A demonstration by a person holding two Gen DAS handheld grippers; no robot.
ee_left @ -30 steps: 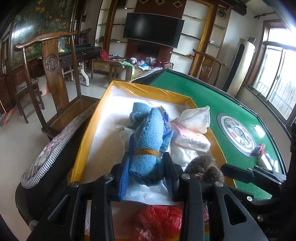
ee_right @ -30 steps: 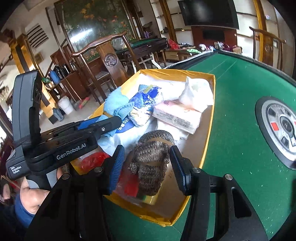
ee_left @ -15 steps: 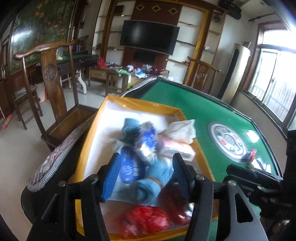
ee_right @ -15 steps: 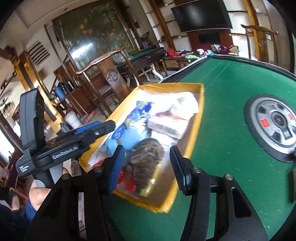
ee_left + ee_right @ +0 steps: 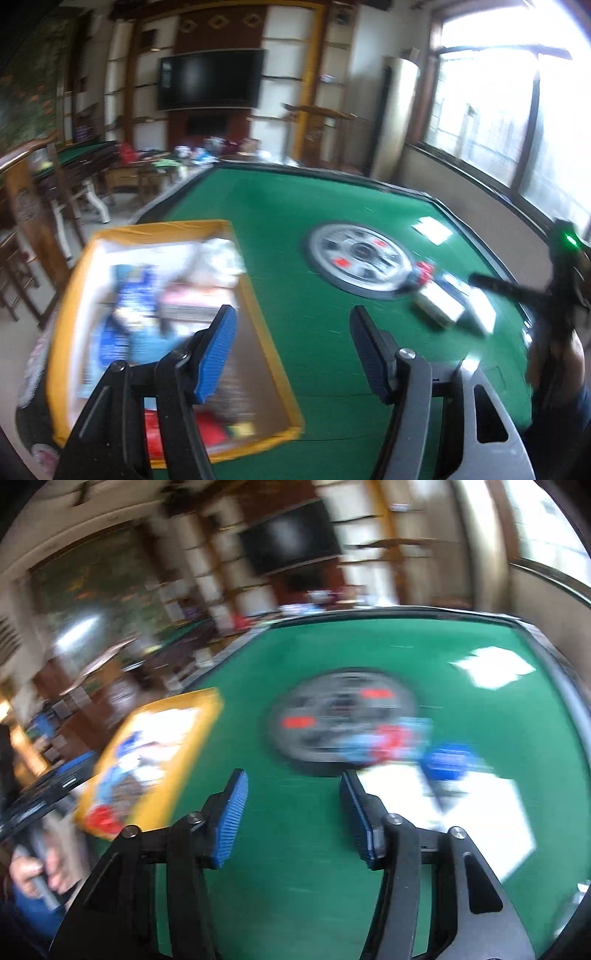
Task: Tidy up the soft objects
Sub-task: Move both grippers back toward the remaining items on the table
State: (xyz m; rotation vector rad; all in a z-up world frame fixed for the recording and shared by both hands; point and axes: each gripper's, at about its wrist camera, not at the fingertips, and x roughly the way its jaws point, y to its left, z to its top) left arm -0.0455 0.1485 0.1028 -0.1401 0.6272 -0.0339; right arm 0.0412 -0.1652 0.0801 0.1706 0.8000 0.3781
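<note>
A yellow-rimmed box (image 5: 258, 314) sits at the left of the green table and holds several soft items: blue cloth, white packets, a red bag. It also shows blurred in the right wrist view (image 5: 177, 746). My left gripper (image 5: 291, 354) is open and empty, above the table just right of the box. My right gripper (image 5: 291, 812) is open and empty over bare green felt. Several small items lie on the table to the right: white packets (image 5: 439, 306), a red and blue soft thing (image 5: 388, 738) and a blue packet (image 5: 447, 760).
A round grey hub (image 5: 360, 254) is set in the middle of the green table (image 5: 258, 206). A white paper (image 5: 434, 229) lies near the far right edge. Wooden chairs (image 5: 33, 221) stand left of the box. Both views are motion-blurred.
Both grippers let go of their rolled cloths in the box, opened, and swung right, away from the box towards the items by the hub.
</note>
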